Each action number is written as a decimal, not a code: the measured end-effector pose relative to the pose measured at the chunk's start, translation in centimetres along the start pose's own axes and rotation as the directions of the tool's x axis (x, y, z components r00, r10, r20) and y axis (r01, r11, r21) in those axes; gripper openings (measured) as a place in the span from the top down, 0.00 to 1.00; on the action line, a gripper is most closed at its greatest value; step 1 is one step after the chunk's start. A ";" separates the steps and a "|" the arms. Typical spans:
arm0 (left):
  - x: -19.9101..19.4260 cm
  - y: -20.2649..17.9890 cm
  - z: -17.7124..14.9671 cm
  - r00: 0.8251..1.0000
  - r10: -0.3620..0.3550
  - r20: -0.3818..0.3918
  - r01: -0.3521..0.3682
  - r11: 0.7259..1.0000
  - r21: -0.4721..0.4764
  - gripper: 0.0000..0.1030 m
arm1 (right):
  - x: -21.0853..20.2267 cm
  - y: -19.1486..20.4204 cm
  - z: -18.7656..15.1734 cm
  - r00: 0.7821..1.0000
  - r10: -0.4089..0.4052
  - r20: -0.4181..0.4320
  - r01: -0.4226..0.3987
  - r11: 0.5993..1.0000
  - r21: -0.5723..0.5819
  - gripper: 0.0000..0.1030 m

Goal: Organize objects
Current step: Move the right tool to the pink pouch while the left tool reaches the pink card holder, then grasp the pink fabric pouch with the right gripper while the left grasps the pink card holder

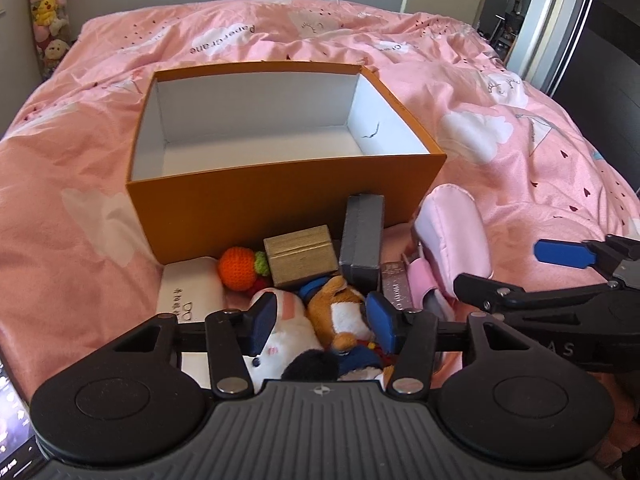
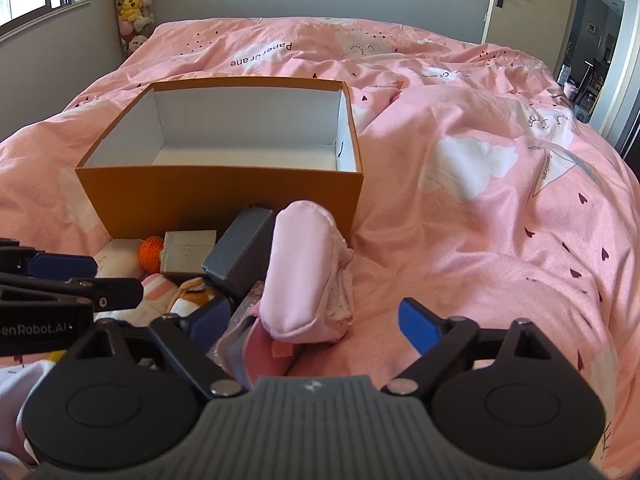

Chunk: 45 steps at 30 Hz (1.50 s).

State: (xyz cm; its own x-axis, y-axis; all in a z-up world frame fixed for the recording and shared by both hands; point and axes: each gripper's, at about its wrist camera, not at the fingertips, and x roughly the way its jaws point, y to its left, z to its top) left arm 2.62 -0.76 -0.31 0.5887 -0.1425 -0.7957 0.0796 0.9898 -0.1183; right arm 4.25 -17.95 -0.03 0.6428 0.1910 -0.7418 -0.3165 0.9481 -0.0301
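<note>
An open orange box (image 1: 280, 204) (image 2: 220, 204) with a bare white inside stands on the bed. A heap lies in front of it: a grey box (image 1: 362, 240) (image 2: 240, 256), a gold block (image 1: 300, 258), a crocheted orange ball (image 1: 238, 268), a white case (image 1: 188, 292), a white plush (image 1: 284, 328) and an orange plush (image 1: 340, 308) (image 2: 196, 294). My left gripper (image 1: 323, 321) (image 2: 118, 276) hovers over the plush toys, its pads apart. A pink padded pouch (image 2: 308, 272) (image 1: 452, 236) stands upright between the wide pads of my right gripper (image 2: 316, 320) (image 1: 498, 266), untouched.
The pink duvet (image 2: 480, 220) is rumpled and soft all around. A flat pink case (image 2: 264, 356) lies under the pouch. A column of plush toys (image 2: 132, 4) hangs at the back left, a door (image 2: 500, 0) stands at the back right, and a lit screen (image 1: 12, 420) sits at lower left.
</note>
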 end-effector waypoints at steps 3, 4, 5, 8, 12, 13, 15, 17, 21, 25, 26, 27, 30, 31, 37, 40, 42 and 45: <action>0.8 -0.1 1.0 1.000 -0.003 -0.015 0.003 1.000 0.014 0.49 | 0.6 -0.4 1.5 1.000 0.016 -0.004 -0.016 1.000 0.003 0.22; 1.2 -0.2 1.4 1.000 -0.001 -0.018 0.001 1.000 0.019 0.51 | 0.7 -0.6 2.2 1.000 0.022 -0.001 -0.022 1.000 0.004 0.24; 1.5 -0.2 1.8 1.000 -0.002 -0.020 0.003 1.000 0.024 0.52 | 1.0 -0.8 2.9 1.000 0.025 0.003 -0.025 1.000 0.006 0.24; 2.5 -0.5 2.7 0.999 -0.025 -0.037 0.026 0.999 0.024 0.55 | 1.9 -1.0 5.1 0.999 0.039 0.006 -0.040 0.999 0.028 0.28; 3.8 -1.1 3.3 0.997 -0.044 -0.062 0.045 0.999 0.027 0.55 | 4.0 -0.8 7.5 0.998 0.053 -0.019 -0.053 0.998 0.034 0.36; 4.1 -1.2 3.4 0.997 -0.048 -0.069 0.050 0.998 0.027 0.55 | 4.6 -0.7 7.9 0.998 0.055 -0.031 -0.054 0.998 0.030 0.38; 4.5 -1.2 3.5 0.995 -0.054 -0.079 0.056 0.998 0.024 0.55 | 5.7 -0.5 8.2 0.996 0.060 -0.066 -0.059 0.998 0.027 0.48; 4.8 -1.2 3.5 0.995 -0.058 -0.085 0.060 0.998 0.021 0.55 | 6.5 -0.5 8.0 0.992 0.076 -0.105 -0.073 0.997 0.034 0.53; 5.0 -1.1 3.5 0.994 -0.065 -0.093 0.066 0.998 0.011 0.55 | 6.7 -1.2 6.9 0.983 0.093 -0.157 -0.088 0.995 0.044 0.59; 4.8 -0.9 3.5 0.993 -0.075 -0.089 0.076 0.997 0.000 0.56 | 5.4 -2.5 5.8 0.975 0.106 -0.194 -0.095 0.993 0.066 0.59; 4.8 -1.0 3.6 0.993 -0.078 -0.085 0.078 0.997 0.000 0.56 | 5.0 -2.9 5.5 0.972 0.106 -0.208 -0.092 0.993 0.075 0.60; 4.7 -1.0 3.6 0.994 -0.079 -0.082 0.080 0.997 0.002 0.56 | 4.8 -3.3 5.1 0.969 0.107 -0.223 -0.089 0.992 0.086 0.60; 4.4 -1.2 3.5 0.993 -0.085 -0.076 0.086 0.996 0.004 0.56 | 4.0 -4.2 3.7 0.961 0.094 -0.261 -0.068 0.992 0.108 0.62; 4.4 -1.3 3.4 0.993 -0.086 -0.076 0.086 0.996 0.004 0.56 | 3.7 -4.4 3.2 0.960 0.081 -0.267 -0.054 0.993 0.109 0.62; 4.4 -2.1 3.0 0.992 -0.094 -0.087 0.096 0.995 0.024 0.57 | 4.5 -5.6 0.4 0.925 0.124 -0.358 -0.054 0.978 0.200 0.62; 4.6 -2.7 2.6 0.990 -0.092 -0.103 0.097 0.994 0.043 0.57 | 4.7 -6.3 0.2 0.925 0.148 -0.349 -0.063 0.968 0.242 0.61; 4.7 -2.9 2.5 0.989 -0.096 -0.110 0.101 0.994 0.045 0.57 | 4.9 -6.8 0.4 0.922 0.174 -0.347 -0.081 0.960 0.268 0.56; 4.6 -2.6 2.5 0.986 -0.118 -0.122 0.122 0.992 0.027 0.57 | 5.5 -7.7 0.8 0.911 0.213 -0.352 -0.101 0.945 0.313 0.55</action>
State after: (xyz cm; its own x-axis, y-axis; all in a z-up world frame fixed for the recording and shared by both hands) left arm 7.14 -4.01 -2.15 0.4730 -0.2583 -0.8423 0.1724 0.9647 -0.1990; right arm 10.77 -24.05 -3.33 0.2730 0.2871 -0.9182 -0.1456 0.9558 0.2556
